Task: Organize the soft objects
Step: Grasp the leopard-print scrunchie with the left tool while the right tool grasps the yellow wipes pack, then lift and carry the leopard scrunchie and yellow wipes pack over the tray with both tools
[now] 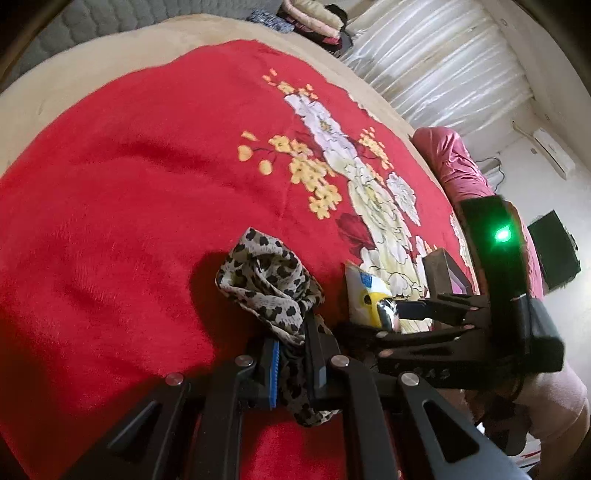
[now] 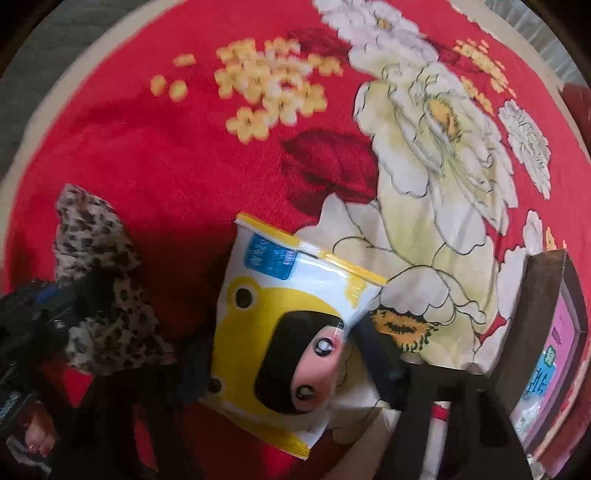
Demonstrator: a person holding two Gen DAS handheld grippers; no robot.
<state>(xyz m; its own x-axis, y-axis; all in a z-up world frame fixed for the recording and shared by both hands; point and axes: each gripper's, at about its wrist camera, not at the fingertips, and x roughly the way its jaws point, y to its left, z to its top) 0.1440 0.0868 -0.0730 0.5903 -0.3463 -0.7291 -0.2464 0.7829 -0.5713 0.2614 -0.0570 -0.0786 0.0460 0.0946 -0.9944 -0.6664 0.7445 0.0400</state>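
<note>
My left gripper [image 1: 291,354] is shut on a leopard-print cloth [image 1: 266,280], which bunches up over the red floral blanket [image 1: 129,184]; the cloth also shows in the right wrist view [image 2: 99,273]. My right gripper [image 2: 284,362] is closed around a white and yellow tissue pack [image 2: 280,325] with a cartoon face, one finger on each side. The pack rests on the blanket [image 2: 184,147]. In the left wrist view the right gripper [image 1: 391,314] and the pack [image 1: 364,291] sit just right of the cloth.
A brown box with a pink front [image 2: 554,332] stands right of the pack, also in the left wrist view [image 1: 443,273]. A pink pillow [image 1: 458,162] lies at the bed's far right. Folded clothes [image 1: 314,18] are stacked at the far end.
</note>
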